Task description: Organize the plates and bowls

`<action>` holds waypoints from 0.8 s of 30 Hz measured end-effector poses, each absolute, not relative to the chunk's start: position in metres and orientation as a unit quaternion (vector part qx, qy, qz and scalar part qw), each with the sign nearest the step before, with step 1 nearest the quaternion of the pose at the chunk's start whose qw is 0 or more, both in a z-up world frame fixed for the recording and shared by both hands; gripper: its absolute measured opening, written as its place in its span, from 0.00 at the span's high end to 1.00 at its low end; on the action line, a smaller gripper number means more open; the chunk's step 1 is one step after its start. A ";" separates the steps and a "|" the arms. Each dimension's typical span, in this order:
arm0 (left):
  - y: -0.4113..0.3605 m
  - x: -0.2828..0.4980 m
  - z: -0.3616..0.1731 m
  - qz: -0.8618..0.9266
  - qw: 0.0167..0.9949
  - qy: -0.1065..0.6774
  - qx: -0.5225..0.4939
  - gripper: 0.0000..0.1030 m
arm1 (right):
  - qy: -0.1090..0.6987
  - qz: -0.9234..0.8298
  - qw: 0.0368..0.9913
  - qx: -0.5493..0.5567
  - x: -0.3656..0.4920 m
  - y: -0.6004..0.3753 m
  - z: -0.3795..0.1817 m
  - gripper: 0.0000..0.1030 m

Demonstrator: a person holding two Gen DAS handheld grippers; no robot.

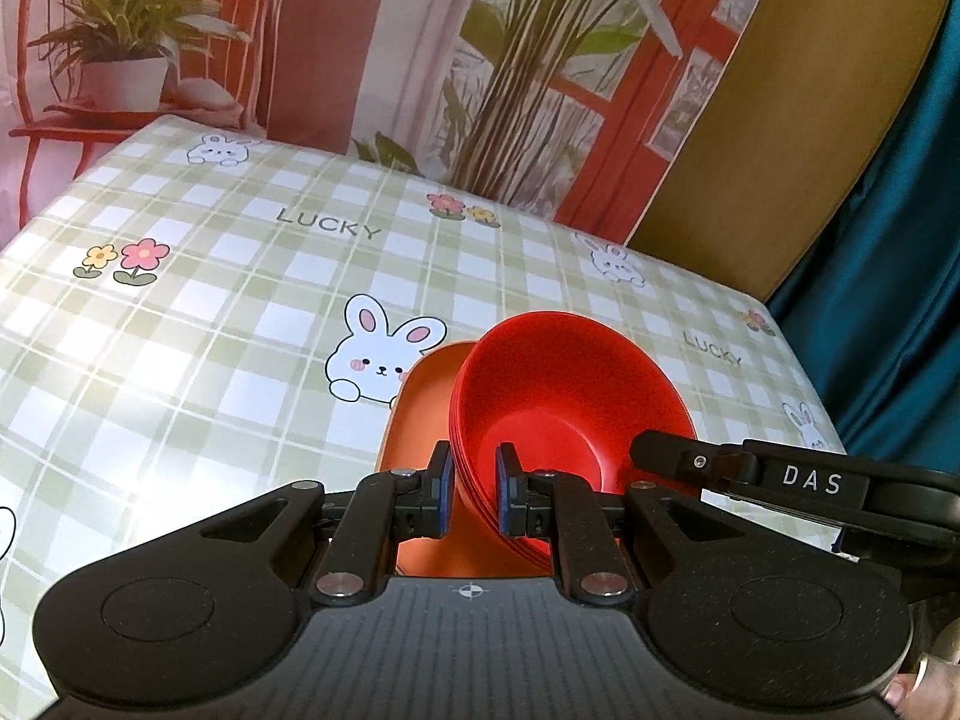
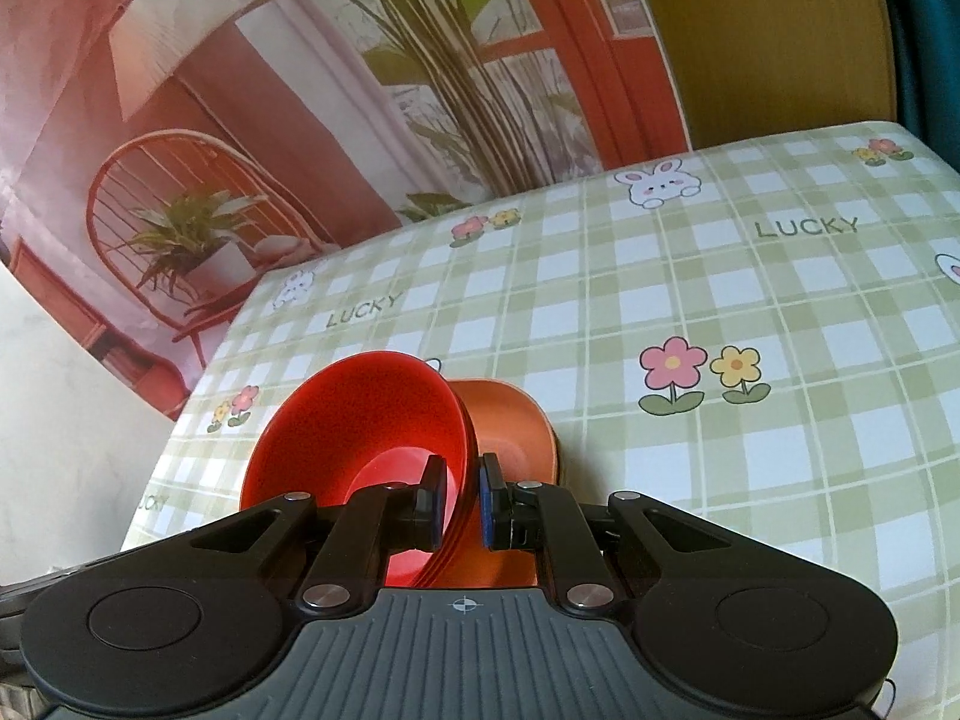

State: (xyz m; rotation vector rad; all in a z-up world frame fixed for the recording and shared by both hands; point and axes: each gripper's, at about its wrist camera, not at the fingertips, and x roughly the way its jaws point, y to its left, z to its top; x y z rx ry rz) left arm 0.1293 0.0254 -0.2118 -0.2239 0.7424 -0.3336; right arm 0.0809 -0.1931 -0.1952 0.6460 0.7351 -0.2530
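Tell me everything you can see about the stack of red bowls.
The stack of red bowls is glossy, plastic-looking, with several nested rims visible along its edge. It is tilted, opening toward the cameras, above an orange plate. The left gripper and right gripper each clamp its rim, one finger inside, one outside.
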 end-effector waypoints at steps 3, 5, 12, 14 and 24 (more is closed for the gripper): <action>0.023 0.133 -0.215 -0.160 0.911 0.365 -0.105 0.85 | 0.355 -0.122 0.873 0.310 0.084 -0.195 -0.200 0.89; 0.022 0.135 -0.216 -0.159 0.910 0.368 -0.102 0.85 | 0.357 -0.122 0.872 0.311 0.085 -0.196 -0.202 0.89; 0.020 0.138 -0.223 -0.152 0.909 0.377 -0.094 0.85 | 0.368 -0.120 0.866 0.315 0.089 -0.198 -0.215 0.89; 0.019 0.139 -0.225 -0.149 0.908 0.380 -0.092 0.85 | 0.370 -0.120 0.865 0.316 0.091 -0.198 -0.218 0.89; 0.021 0.144 -0.230 -0.141 0.908 0.385 -0.083 0.85 | 0.370 -0.121 0.870 0.304 0.095 -0.193 -0.216 0.85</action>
